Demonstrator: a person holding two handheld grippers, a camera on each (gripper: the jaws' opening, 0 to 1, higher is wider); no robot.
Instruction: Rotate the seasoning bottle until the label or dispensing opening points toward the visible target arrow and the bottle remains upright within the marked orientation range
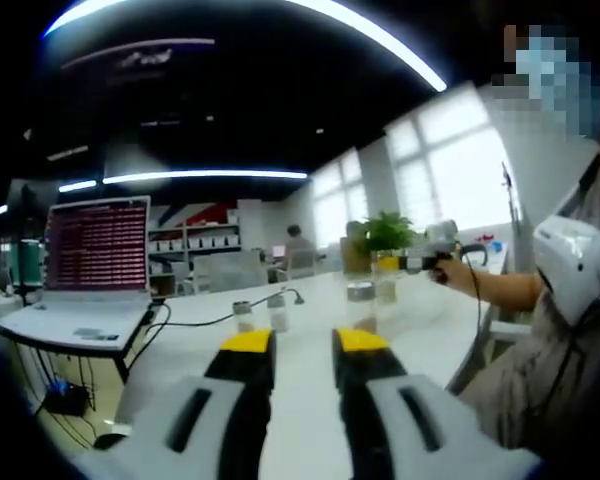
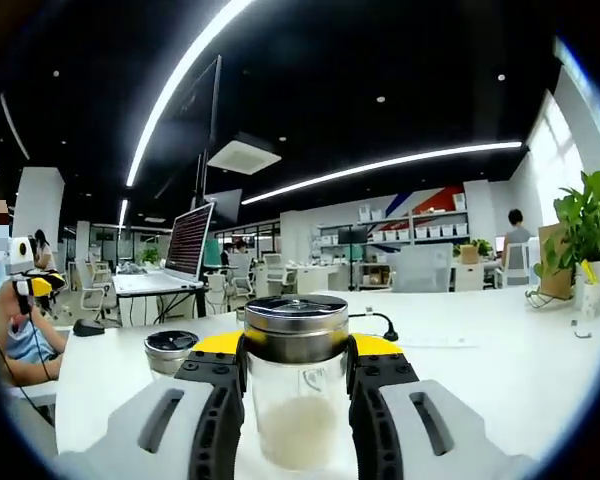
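Item: seasoning bottle point(image 2: 294, 385), clear glass, steel cap, white powder low inside; upright on the white table point(image 2: 500, 370), clamped between the jaws of my right gripper point(image 2: 296, 372) just under the cap, I judge so that it can turn without tipping; a second capped jar point(image 2: 170, 350) just beside. My left gripper point(image 1: 303, 345) narrowly parted, empty, held back over the table; target arrow not discernible.
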